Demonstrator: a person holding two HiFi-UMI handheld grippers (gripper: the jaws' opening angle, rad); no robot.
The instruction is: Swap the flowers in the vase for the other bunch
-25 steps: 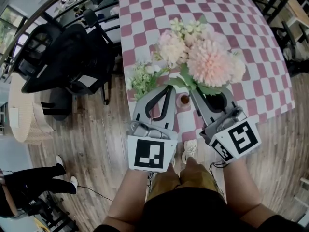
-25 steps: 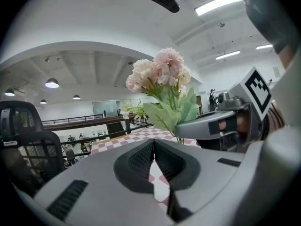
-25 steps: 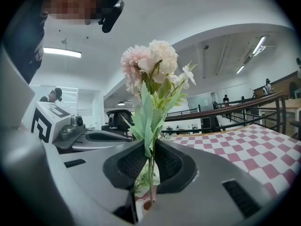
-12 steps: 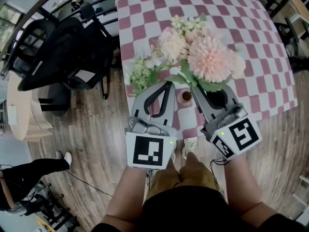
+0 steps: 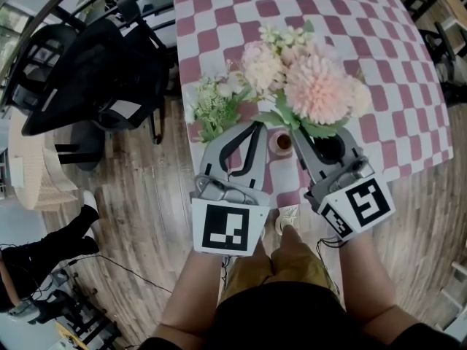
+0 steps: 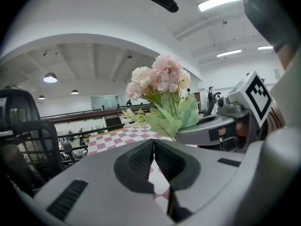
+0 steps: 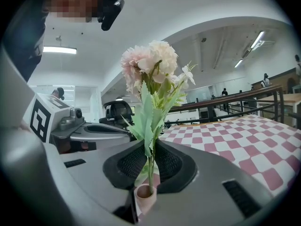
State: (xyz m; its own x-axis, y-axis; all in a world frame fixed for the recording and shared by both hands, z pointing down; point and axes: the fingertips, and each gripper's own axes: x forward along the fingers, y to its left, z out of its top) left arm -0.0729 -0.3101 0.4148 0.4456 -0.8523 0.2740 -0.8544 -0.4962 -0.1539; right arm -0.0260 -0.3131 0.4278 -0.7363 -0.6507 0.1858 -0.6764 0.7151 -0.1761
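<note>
Right gripper view shows the pink bunch [image 7: 149, 62], its stem clamped in the right gripper's [image 7: 149, 147] fingers [image 7: 171, 161], sunk lower than a second ago to meet the vase [image 7: 145, 199] mouth on the table [image 5: 379, 20], so the swap looks nearly done, while the left gripper's [image 6: 153, 147] fingers [image 6: 141, 159] are closed and empty near the white-green bunch [image 5: 211, 111].

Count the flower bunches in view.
2. The pink bunch is clamped by the right gripper, its stem in the vase; the white-and-green bunch lies on the table near its left edge. None appears hidden.
</note>
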